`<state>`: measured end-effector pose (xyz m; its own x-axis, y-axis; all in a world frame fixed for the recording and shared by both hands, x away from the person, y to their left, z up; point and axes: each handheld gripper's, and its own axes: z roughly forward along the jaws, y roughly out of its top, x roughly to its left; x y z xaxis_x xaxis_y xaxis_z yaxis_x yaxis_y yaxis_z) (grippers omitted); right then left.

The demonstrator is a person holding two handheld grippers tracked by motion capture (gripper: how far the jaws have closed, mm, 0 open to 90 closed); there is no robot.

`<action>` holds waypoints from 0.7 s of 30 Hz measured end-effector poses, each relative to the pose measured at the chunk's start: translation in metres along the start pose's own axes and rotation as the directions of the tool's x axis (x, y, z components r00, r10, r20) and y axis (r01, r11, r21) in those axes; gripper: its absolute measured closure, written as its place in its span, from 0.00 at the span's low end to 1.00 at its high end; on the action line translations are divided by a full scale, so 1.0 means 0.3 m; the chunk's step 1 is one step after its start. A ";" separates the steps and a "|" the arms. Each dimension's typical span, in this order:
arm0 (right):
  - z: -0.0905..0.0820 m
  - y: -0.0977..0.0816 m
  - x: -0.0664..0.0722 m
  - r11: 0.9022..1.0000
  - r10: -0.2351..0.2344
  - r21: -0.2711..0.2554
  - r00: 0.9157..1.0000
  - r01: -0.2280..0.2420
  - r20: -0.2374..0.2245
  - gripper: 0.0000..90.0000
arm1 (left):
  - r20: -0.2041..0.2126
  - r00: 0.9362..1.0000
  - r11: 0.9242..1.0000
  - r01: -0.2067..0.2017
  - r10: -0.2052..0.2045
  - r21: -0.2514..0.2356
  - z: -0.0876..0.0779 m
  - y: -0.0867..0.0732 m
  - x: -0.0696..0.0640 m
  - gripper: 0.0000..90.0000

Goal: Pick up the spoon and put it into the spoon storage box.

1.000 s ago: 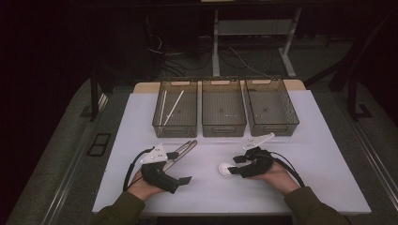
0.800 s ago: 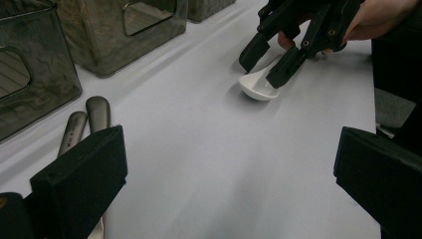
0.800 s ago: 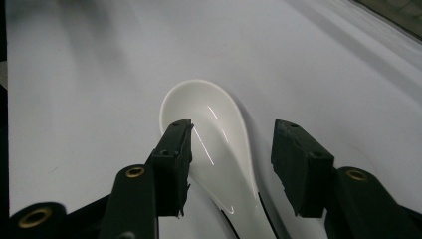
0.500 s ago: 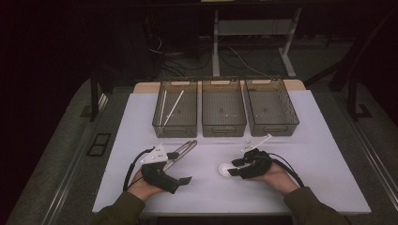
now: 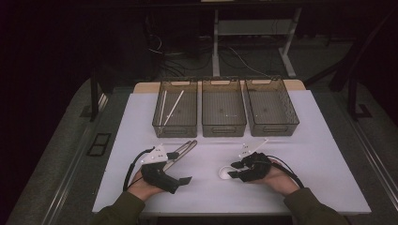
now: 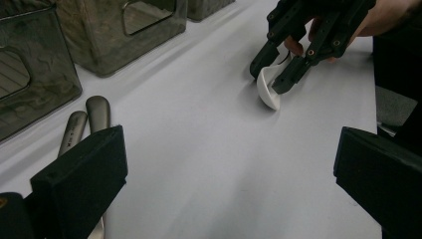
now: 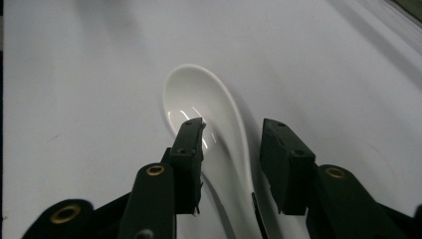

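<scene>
The right claw (image 7: 229, 149) has just been closing around the white spoon (image 7: 209, 114) on the counter (image 5: 206, 187) — not pinching yet, so the pickup is near. The left claw (image 6: 224, 184) stays spread.

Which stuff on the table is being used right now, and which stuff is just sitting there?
Being used:
- white spoon, lying on the table
- right gripper, jaws on either side of the spoon and just been closing

Just sitting there:
- two metal handles by the left gripper, which is open
- three bins, the left one with white sticks
</scene>
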<state>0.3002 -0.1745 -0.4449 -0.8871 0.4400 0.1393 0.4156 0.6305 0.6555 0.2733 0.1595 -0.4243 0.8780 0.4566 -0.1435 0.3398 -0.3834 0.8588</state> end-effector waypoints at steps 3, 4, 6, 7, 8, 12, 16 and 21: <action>0.001 0.001 0.010 1.000 -0.023 0.011 1.000 0.023 -0.009 0.68 | 0.000 1.000 1.000 0.000 0.000 0.000 0.000 0.000 0.000 0.00; 0.001 0.000 0.011 0.998 -0.057 0.021 0.998 0.057 0.003 0.68 | 0.000 1.000 1.000 -0.002 0.002 0.000 0.000 0.000 0.000 0.00; 0.002 0.001 0.017 0.996 -0.087 0.029 0.996 0.087 0.021 0.68 | -0.001 1.000 1.000 -0.002 0.002 0.001 0.000 0.000 0.000 0.00; 0.003 0.002 0.023 0.995 -0.093 0.032 0.995 0.092 0.025 0.68 | 0.000 1.000 1.000 0.002 -0.002 0.001 0.001 0.000 -0.001 0.00; 0.003 0.003 0.028 0.995 -0.095 0.033 0.995 0.094 0.023 0.69 | 0.000 1.000 1.000 0.002 -0.002 0.001 0.000 0.000 -0.001 0.00; 0.002 0.002 0.029 0.991 -0.128 0.042 0.991 0.126 0.041 0.71 | -0.001 1.000 1.000 0.002 -0.002 0.001 0.000 0.000 -0.001 0.00; 0.000 0.002 0.034 0.992 -0.118 0.041 0.993 0.116 0.031 0.75 | -0.001 1.000 1.000 0.001 -0.001 0.001 0.001 0.000 -0.001 0.00; -0.003 0.001 0.029 0.990 -0.134 0.051 0.990 0.132 0.031 0.79 | -0.001 1.000 1.000 0.002 -0.002 0.001 0.001 0.000 -0.001 0.00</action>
<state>0.2924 -0.1710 -0.4427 -0.9283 0.3709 0.0272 0.3041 0.7147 0.6298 0.2731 0.1592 -0.4243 0.8772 0.4578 -0.1446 0.3415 -0.3834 0.8581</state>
